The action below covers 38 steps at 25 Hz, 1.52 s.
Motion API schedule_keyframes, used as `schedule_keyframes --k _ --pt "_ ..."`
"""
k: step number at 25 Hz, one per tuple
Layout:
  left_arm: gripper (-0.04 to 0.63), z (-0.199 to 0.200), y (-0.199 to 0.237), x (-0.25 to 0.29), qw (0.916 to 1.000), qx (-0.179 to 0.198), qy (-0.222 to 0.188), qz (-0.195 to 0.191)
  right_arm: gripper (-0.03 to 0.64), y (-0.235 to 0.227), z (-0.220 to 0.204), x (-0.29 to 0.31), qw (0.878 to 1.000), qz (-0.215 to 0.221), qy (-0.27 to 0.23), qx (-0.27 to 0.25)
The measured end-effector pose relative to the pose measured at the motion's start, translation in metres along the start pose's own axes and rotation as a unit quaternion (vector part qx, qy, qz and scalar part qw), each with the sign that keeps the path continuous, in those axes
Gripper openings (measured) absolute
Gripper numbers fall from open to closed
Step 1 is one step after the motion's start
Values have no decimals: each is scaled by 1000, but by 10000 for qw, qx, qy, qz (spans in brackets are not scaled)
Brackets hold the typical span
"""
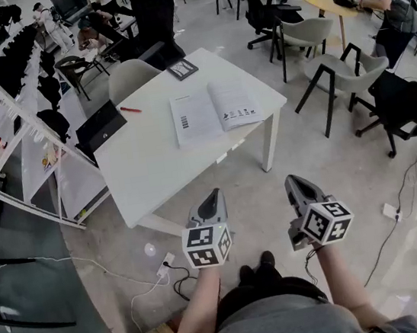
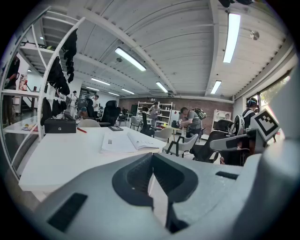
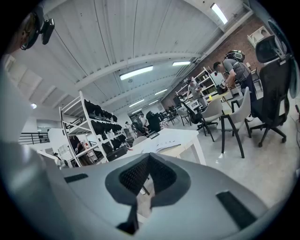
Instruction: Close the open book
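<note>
The open book [image 1: 216, 111] lies flat on the white table [image 1: 154, 162], its pages up, toward the table's right end. Both grippers hover in the air short of the table's near edge, well apart from the book. My left gripper [image 1: 213, 195] is shut with nothing in it, and my right gripper [image 1: 291, 181] is shut and empty too. In the left gripper view the book [image 2: 129, 142] sits far beyond the closed left gripper [image 2: 152, 159]. From the right gripper view the book [image 3: 162, 147] is small and distant past the closed right gripper [image 3: 147, 157].
On the table are a black case [image 1: 99, 127], a red pen [image 1: 130, 110] and a dark calculator-like item [image 1: 182, 68]. A white shelving rack [image 1: 8, 113] stands at the left. Chairs [image 1: 309, 36] and people [image 1: 389, 2] are beyond the table. Cables and a socket strip [image 1: 165, 266] lie on the floor.
</note>
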State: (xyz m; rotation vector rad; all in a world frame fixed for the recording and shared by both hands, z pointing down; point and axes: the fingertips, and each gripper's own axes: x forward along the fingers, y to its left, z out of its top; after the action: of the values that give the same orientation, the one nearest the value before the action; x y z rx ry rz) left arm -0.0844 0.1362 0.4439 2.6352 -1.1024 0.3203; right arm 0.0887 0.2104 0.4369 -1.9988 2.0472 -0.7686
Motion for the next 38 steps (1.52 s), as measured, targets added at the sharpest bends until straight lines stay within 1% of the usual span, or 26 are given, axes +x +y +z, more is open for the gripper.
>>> schedule_keyframes --k 7,12,14,24,29,31,34,38 --pt "8 2 -10 18 10000 51 34 62 3 -16 5 5 10000 58 36 4" --pt "8 3 -12 27 9998 111 16 164 3 -23 11 9 9989 -8 88 -467" --pt "8 4 -14 28 9997 124 13 215 3 -27 13 9 9984 -61 109 -546" --pt "8 3 -18 28 9990 188 52 401 5 -42 17 9 9999 55 69 75" --pt "8 4 -15 33 9988 141 107 466 6 -45 22 14 9997 162 70 151" --pt "8 5 -13 37 9987 113 116 481 31 -47 26 17 9996 187 66 216" --pt "8 9 -6 45 9986 76 95 507 49 -51 30 22 9992 201 46 343" --pt "8 13 1 58 9987 108 71 500 80 -57 34 31 9987 185 64 472"
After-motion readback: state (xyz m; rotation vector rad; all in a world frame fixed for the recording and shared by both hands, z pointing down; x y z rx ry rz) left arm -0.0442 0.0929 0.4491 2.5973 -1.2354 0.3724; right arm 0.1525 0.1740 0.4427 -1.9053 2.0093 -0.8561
